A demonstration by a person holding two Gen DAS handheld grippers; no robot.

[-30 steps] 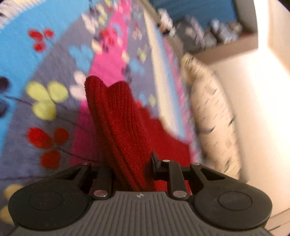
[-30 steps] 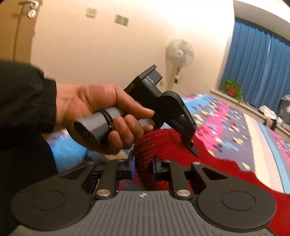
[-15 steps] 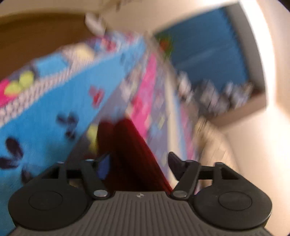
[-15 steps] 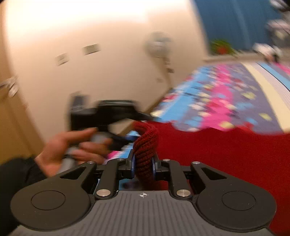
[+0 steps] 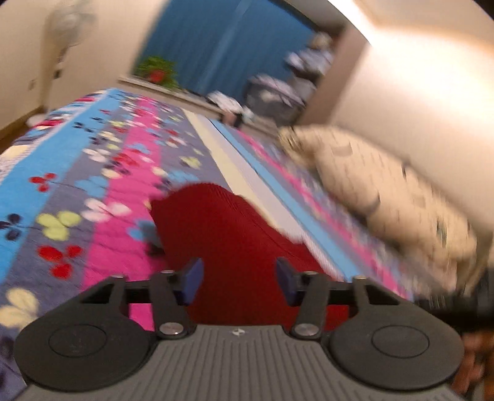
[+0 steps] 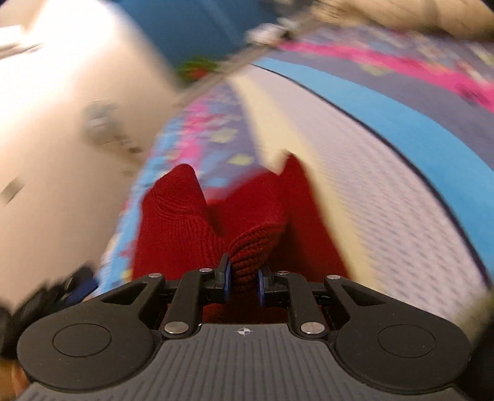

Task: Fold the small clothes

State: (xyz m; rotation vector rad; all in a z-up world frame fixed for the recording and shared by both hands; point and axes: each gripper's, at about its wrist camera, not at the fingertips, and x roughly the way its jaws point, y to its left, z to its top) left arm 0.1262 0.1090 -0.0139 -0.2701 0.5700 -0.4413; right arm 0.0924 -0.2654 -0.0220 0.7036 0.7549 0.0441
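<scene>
A red knitted garment [image 5: 222, 228] lies on the flowered bedspread [image 5: 92, 172]. My left gripper [image 5: 239, 277] hovers low over it. Its jaws are closing with the red knit showing in the gap, and the pads stand apart without pressing on it. In the right wrist view my right gripper [image 6: 244, 277] is shut on a bunched fold of the red garment [image 6: 176, 216], which trails onto the bedspread [image 6: 355, 154]. Both views are motion-blurred. A dark blurred shape at that view's lower left looks like the other gripper [image 6: 61, 290].
A cream patterned pillow [image 5: 370, 179] lies along the wall on the right of the bed. Beyond the bed are a blue curtain [image 5: 222, 46], a potted plant [image 5: 157, 72], a standing fan [image 5: 66, 27] and piled items on a ledge [image 5: 278, 92].
My left gripper let go of the red fold, opened wide, then narrowed again. Both hands swung and rolled across the bed. The right gripper kept its hold on the knit.
</scene>
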